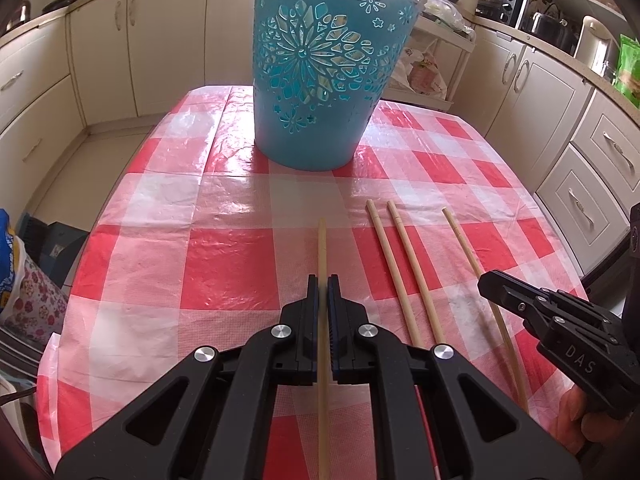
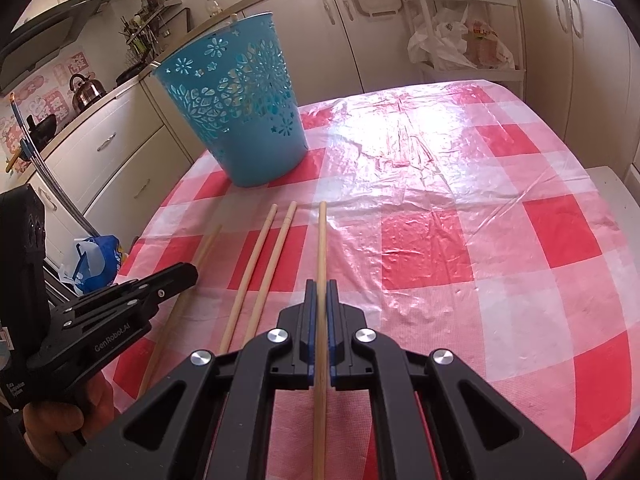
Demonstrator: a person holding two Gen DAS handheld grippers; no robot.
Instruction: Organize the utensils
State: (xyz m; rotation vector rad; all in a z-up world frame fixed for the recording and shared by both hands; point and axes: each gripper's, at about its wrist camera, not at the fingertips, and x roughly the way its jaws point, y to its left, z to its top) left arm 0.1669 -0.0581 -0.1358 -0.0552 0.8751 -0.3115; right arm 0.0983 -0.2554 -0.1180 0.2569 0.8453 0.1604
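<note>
Step in hand: pick-up of loose chopsticks for transfer to the blue basket; judged as early, since four sticks remain outside it.
Left gripper: jaws closed on the left chopstick, which runs straight ahead toward 12 o'clock between the pads.
Right gripper: jaws closed on the right chopstick, likewise aligned toward 12 o'clock.
Lift state: cannot tell whether either gripped stick is raised off the tablecloth or resting on it.
Middle pair: two chopsticks lying side by side on the cloth, between the two grippers; ungripped.
Basket position: upright at 12 o'clock in the left wrist view, at 11 o'clock in the right wrist view; well apart from the stick tips. Two pale stick ends project above its rim.
Next move, judged: raise both sticks, tilt them toward vertical, carry them over the rim, and release. The rim is high, so clearance is needed before the approach.
Risk, judged: a long stick held near one end may pivot in the pads.
Surface: table covered in glossy red-and-white checked plastic, wrinkled, with strong glare at 12 o'clock.
Room: kitchen with cream cabinets on all sides, a kettle at 10 o'clock in the right wrist view, and a rack with plastic bags at 1 o'clock.
</note>
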